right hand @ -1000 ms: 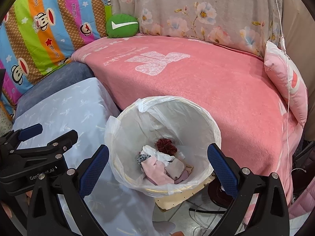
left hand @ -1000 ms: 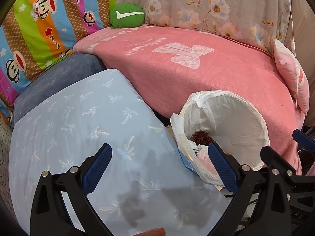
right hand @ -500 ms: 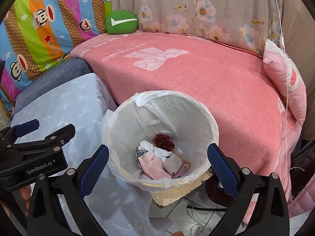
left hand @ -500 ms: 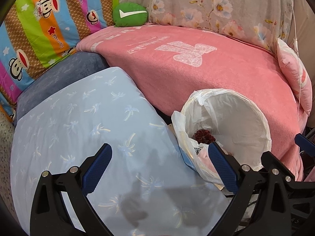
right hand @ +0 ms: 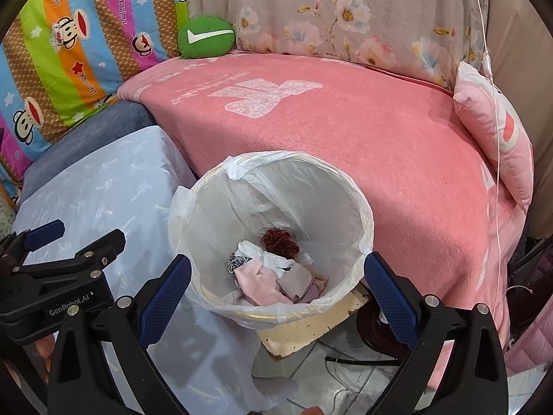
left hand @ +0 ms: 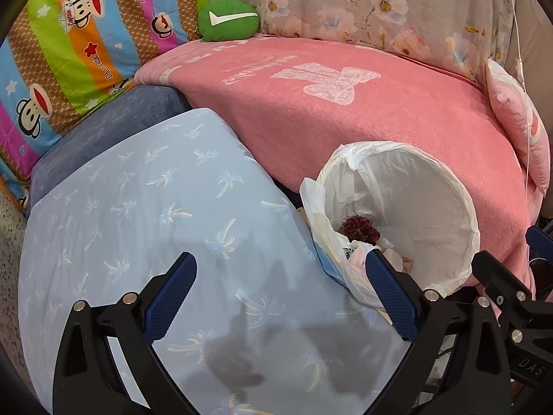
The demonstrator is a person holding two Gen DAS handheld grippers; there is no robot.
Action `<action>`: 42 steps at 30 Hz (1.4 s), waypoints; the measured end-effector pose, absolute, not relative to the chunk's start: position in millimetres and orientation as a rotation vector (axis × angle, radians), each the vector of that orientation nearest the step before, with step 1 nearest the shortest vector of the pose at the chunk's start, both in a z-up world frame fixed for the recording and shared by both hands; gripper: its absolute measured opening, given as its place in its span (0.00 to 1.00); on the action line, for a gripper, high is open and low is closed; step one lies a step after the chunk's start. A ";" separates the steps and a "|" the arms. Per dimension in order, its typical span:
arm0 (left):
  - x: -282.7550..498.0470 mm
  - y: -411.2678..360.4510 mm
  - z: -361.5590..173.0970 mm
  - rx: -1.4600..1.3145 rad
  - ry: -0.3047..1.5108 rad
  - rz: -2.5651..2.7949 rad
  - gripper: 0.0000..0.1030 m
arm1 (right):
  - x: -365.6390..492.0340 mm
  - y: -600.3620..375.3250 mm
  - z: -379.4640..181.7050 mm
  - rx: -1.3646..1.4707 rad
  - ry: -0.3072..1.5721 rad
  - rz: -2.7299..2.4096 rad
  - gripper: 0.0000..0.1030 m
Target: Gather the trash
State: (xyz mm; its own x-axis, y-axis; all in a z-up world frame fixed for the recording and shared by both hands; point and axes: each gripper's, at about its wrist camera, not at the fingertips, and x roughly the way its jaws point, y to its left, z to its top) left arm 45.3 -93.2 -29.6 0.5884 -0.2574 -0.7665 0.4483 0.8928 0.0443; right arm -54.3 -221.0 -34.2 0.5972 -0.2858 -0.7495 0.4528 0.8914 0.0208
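A bin lined with a white plastic bag stands on the floor between a pink-covered sofa and a light blue cloth surface. Inside lie crumpled trash pieces: pink and white scraps and a dark red ruffled piece. My right gripper is open and empty, held above the bin's near rim. My left gripper is open and empty over the light blue cloth, left of the bin. The left gripper also shows at the left of the right wrist view.
A pink blanket covers the sofa behind the bin. A green round cushion, a striped monkey-print cover and a pink pillow lie around it. Cables and a cardboard piece lie on the floor by the bin.
Both grippers have drifted back and up slightly, so the bin sits a little lower in both views. Both stay open and empty.
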 end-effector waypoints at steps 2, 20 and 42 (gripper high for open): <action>44.8 -93.2 -30.0 0.247 0.849 -0.415 0.91 | -55.0 -221.6 -34.4 0.217 0.827 -0.435 0.95; 42.7 -102.4 -37.7 0.294 0.923 -0.427 0.91 | -58.7 -222.8 -36.7 0.210 0.846 -0.440 0.95; 38.1 -112.0 -41.9 0.318 0.936 -0.442 0.91 | -60.5 -225.6 -41.0 0.214 0.856 -0.445 0.95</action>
